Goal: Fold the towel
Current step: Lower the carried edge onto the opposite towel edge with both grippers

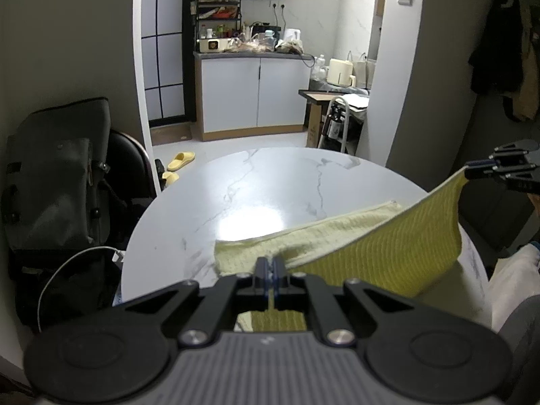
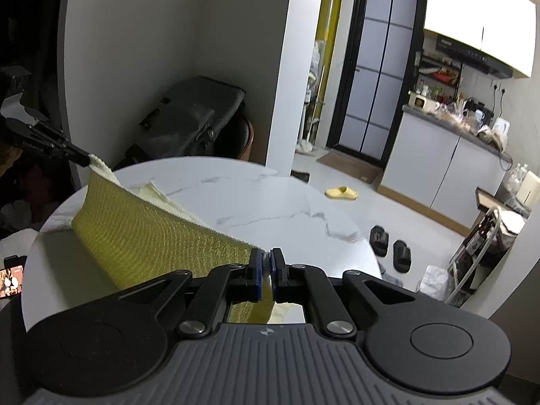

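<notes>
Both hand-held grippers, L & R, pinched towel corners; long edge stretched between them, rest draped on tabletop.

I see a round white marble-patterned table; on it rests the far part of the yellow towel (near edge lifted).

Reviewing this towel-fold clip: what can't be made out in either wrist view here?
- Near edge of the yellow towel and the table under it: in both wrist views the gripper bodies cover them.
- The left gripper and right gripper each pinch an edge; how much cloth is clamped is hidden between the pads.
- Phone screen, right wrist view: cut by the fisheye edge, too small to read.
- Counter clutter: too small to identify.
</notes>
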`<move>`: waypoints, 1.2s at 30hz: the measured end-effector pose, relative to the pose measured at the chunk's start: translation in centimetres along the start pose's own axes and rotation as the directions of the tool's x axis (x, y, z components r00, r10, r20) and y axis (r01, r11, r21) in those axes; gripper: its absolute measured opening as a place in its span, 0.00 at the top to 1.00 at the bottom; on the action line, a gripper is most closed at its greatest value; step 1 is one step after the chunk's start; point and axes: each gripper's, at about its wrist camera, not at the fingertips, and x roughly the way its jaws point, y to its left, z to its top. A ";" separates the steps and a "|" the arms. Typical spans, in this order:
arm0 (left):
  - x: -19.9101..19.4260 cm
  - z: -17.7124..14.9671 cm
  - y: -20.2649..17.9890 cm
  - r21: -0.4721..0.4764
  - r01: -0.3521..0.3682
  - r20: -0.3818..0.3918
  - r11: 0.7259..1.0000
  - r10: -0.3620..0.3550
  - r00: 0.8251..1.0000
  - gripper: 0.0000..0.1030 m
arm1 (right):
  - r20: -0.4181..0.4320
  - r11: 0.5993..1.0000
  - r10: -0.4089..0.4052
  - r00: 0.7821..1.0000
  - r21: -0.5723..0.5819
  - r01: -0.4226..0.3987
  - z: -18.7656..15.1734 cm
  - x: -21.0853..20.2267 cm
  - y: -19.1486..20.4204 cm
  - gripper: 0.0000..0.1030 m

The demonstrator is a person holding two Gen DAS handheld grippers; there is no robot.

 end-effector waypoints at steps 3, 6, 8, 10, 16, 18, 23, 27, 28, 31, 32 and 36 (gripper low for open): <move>1.0 -0.1 0.4 -0.001 0.007 -0.010 1.000 -0.007 1.000 0.98 | -0.025 1.000 0.008 1.000 0.003 -0.008 -0.5 1.4 -0.2 0.94; 2.1 0.0 1.1 -0.017 0.006 -0.013 1.000 -0.006 1.000 0.98 | -0.037 1.000 0.012 0.999 0.011 -0.012 -0.8 2.4 -0.5 0.94; 2.6 0.3 1.3 -0.023 0.005 -0.016 1.000 -0.006 1.000 0.98 | -0.042 1.000 0.015 0.999 0.019 -0.015 -0.9 3.0 -0.9 0.94; 3.0 0.7 1.5 -0.023 0.008 -0.023 1.000 -0.008 1.000 0.98 | -0.042 1.000 0.019 0.999 0.025 -0.017 -0.9 3.2 -1.2 0.94; 4.0 1.9 1.8 -0.018 0.026 -0.036 1.000 -0.027 0.999 0.98 | -0.053 0.999 0.030 0.998 0.040 -0.028 -0.8 4.1 -2.1 0.94; 4.8 2.1 2.0 -0.022 0.028 -0.039 0.999 -0.029 0.999 0.98 | -0.058 0.999 0.033 0.998 0.044 -0.030 -0.8 4.6 -2.4 0.94; 6.7 2.0 2.7 -0.039 0.028 -0.058 0.999 -0.030 0.998 0.98 | -0.070 0.998 0.041 0.997 0.053 -0.037 -0.9 5.8 -3.2 0.94; 7.3 1.9 3.5 -0.051 0.021 -0.074 0.998 -0.025 0.997 0.98 | -0.080 0.997 0.048 0.996 0.060 -0.043 -0.9 6.8 -3.8 0.94; 7.3 1.9 3.7 -0.054 0.018 -0.077 0.998 -0.023 0.997 0.98 | -0.080 0.997 0.051 0.995 0.060 -0.046 -0.9 7.0 -3.8 0.94; 7.5 2.0 4.2 -0.059 0.011 -0.086 0.998 -0.016 0.996 0.98 | -0.084 0.997 0.061 0.995 0.059 -0.056 -0.8 7.8 -3.9 0.94; 7.7 2.1 4.3 -0.059 0.010 -0.090 0.998 -0.015 0.996 0.98 | -0.085 0.997 0.061 0.994 0.060 -0.056 -0.8 8.0 -3.9 0.94; 8.5 2.2 4.5 -0.061 0.007 -0.104 0.998 -0.013 0.995 0.97 | -0.085 0.996 0.057 0.995 0.067 -0.052 -1.0 8.9 -4.0 0.94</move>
